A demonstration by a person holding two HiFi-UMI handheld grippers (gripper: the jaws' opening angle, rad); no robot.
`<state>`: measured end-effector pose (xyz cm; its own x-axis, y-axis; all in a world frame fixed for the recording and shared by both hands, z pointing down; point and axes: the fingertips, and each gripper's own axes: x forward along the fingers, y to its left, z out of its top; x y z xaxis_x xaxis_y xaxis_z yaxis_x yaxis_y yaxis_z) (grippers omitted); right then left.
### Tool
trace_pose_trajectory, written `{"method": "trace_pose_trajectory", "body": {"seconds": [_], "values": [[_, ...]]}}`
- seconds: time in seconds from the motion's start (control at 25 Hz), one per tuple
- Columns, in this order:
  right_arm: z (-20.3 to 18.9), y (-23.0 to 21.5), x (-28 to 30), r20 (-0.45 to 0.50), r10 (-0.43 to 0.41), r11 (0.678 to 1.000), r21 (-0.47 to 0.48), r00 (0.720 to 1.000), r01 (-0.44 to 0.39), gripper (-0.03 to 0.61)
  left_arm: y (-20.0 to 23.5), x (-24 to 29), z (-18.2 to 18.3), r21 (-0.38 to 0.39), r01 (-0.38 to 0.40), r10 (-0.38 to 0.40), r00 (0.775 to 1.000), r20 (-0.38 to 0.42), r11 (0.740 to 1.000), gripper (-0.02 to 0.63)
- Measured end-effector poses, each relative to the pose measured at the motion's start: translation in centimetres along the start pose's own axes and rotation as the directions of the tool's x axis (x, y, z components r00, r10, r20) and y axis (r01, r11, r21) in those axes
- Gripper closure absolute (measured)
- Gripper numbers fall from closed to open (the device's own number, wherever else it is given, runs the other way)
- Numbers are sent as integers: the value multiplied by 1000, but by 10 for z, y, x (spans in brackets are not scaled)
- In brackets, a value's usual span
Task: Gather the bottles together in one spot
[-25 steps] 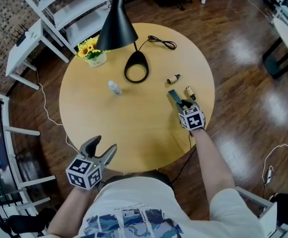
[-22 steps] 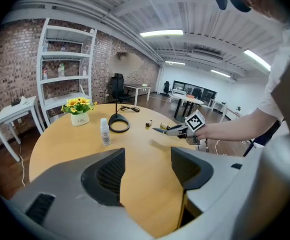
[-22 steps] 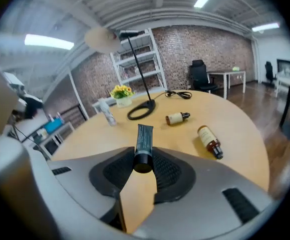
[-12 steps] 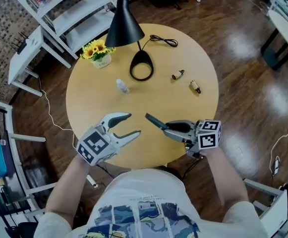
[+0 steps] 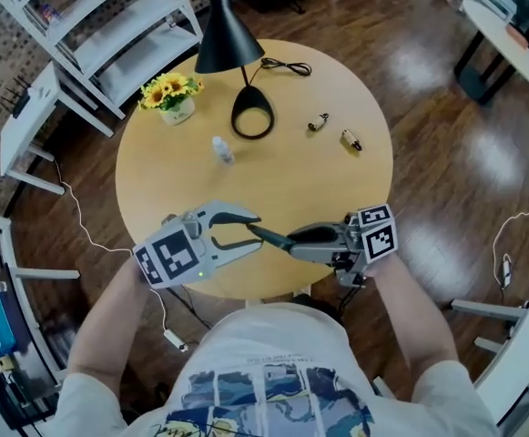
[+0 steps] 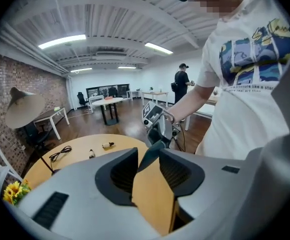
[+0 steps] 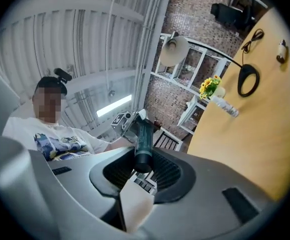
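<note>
My right gripper is shut on a dark green tube-shaped bottle, held level above the near edge of the round wooden table. The bottle's free end lies between the jaws of my left gripper, which are closing; a small gap still shows on each side. In the left gripper view the bottle's tip pokes in between the pads. A clear small bottle stands mid-table on the left. Two tiny bottles lie at the far right.
A black lamp with a ring base stands at the table's far side, a cable behind it. A sunflower pot sits at the far left. White shelving stands beyond the table.
The right gripper carried the dark bottle from the table's right side to the near edge. The left gripper came up to meet it, and its jaws narrowed around the bottle's tip.
</note>
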<state>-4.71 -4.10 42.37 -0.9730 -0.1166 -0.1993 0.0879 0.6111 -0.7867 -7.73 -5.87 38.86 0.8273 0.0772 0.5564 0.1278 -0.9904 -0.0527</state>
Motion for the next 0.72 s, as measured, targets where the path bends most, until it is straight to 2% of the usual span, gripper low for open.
{"method": "trace_pose_trajectory", "body": {"seconds": [0.12, 0.28, 0.4, 0.48, 0.6, 0.68, 0.72], "values": [[-8, 6, 9, 32, 42, 997, 58, 999, -44, 463, -18, -11, -3, 21, 85, -85, 996, -3, 996, 510], [-9, 12, 13, 122, 85, 991, 94, 989, -97, 459, -30, -22, -3, 5, 180, -180, 984, 13, 984, 549], [-7, 12, 13, 185, 50, 995, 76, 981, -65, 453, -31, -25, -1, -10, 231, -231, 973, 5, 973, 555], [-8, 7, 11, 201, -18, 998, 58, 979, 6, 453, -29, -22, -3, -8, 247, -247, 969, -22, 969, 557], [-5, -14, -6, 233, -181, 983, 14, 955, 183, 392, -16, -10, -9, -21, 233, -234, 970, -59, 972, 558], [-3, -30, -23, 257, -314, 943, -29, 914, 332, 388, -4, 1, -16, -27, 212, -213, 973, -91, 977, 558], [-4, -36, -33, 261, -382, 911, -57, 887, 409, 389, 3, 6, -20, -28, 196, -198, 974, -110, 980, 558]]}}
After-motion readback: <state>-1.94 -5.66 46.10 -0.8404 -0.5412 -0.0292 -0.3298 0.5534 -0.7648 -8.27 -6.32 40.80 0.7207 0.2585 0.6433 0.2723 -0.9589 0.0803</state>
